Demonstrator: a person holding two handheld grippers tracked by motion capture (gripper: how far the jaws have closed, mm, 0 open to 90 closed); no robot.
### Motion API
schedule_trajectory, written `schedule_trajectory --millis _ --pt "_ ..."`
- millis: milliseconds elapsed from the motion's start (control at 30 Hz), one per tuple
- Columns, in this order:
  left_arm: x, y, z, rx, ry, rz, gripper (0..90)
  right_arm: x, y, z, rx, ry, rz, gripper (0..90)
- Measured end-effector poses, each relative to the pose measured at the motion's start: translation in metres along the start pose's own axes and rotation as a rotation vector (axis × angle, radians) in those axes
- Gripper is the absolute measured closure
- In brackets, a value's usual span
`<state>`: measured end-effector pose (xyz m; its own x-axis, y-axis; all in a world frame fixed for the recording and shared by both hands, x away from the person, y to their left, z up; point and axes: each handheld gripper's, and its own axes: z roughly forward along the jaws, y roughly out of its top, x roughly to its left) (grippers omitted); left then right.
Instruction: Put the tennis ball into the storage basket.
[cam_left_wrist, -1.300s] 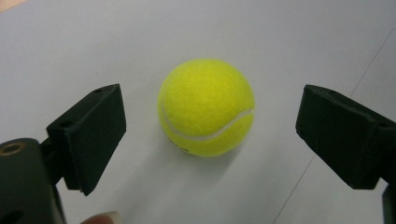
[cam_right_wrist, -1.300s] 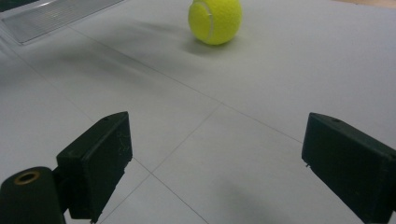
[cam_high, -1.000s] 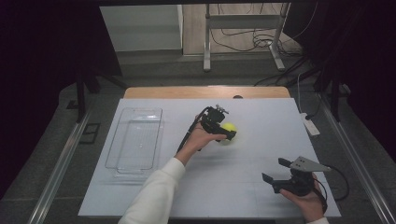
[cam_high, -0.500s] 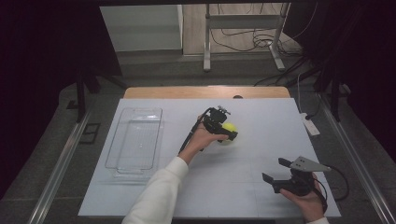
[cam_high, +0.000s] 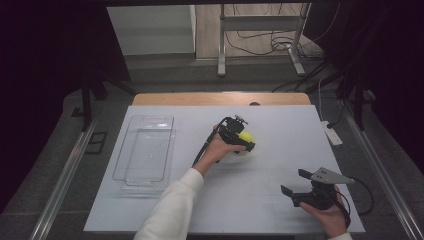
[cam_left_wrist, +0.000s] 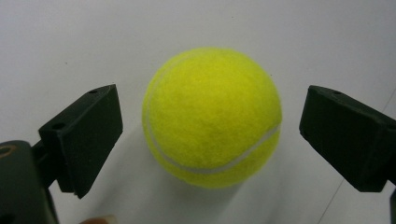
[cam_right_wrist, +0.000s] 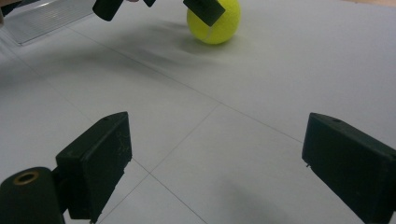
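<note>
A clear plastic tray (cam_high: 145, 150) with nothing in it lies on the pale bench (cam_high: 165, 210) at about 9 o'clock. Near the middle, the left hand-held gripper (cam_left_wrist: 210, 135) is wide open around a round, fuzzy yellow tennis ball (cam_left_wrist: 212, 116), not touching it. At 4 o'clock, the right hand-held gripper (cam_right_wrist: 219, 177) is wide open and holds nothing.

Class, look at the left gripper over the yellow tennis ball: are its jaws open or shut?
Open. The left gripper has its two black jaws standing either side of the yellow felt tennis ball, with white table visible in both gaps.
</note>
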<state>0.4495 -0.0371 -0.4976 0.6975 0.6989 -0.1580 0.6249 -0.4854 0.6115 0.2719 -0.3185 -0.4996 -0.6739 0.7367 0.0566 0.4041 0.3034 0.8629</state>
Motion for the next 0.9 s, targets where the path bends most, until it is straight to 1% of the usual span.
schedule_trajectory --millis 100,300,433,500,533,600,733,900 --pt "0.0006 -0.0002 0.0012 0.014 0.006 -0.001 8.0 0.0 -0.0001 0.0 0.0 0.0 -0.001 8.5" --pt "0.0024 -0.001 0.0036 0.024 0.013 -0.006 10.9 -0.0002 -0.0002 0.0 0.001 -0.001 0.0 8.5" --pt "0.0016 -0.0014 0.0033 0.016 0.022 -0.003 17.3 -0.0003 -0.0003 0.0 0.001 -0.001 0.001 8.5" --pt "0.0002 -0.001 0.0014 0.002 0.019 -0.006 23.1 -0.0004 -0.0003 -0.0002 0.002 -0.003 0.0 8.5" --pt "-0.0011 -0.0006 0.0016 0.0 0.027 0.003 26.0 -0.0004 -0.0003 -0.0002 0.002 -0.004 -0.001 8.5" --pt "-0.0026 -0.0004 0.0015 0.003 0.034 0.011 26.6 -0.0004 -0.0003 -0.0003 0.002 -0.004 0.0 8.5" --pt "-0.0021 -0.0005 0.0007 0.005 0.033 0.007 27.1 -0.0004 -0.0002 -0.0004 0.002 -0.004 0.0 8.5" --pt "-0.0037 -0.0009 -0.0004 0.008 0.032 0.016 27.2 -0.0005 -0.0003 -0.0005 0.002 -0.005 -0.001 8.5"
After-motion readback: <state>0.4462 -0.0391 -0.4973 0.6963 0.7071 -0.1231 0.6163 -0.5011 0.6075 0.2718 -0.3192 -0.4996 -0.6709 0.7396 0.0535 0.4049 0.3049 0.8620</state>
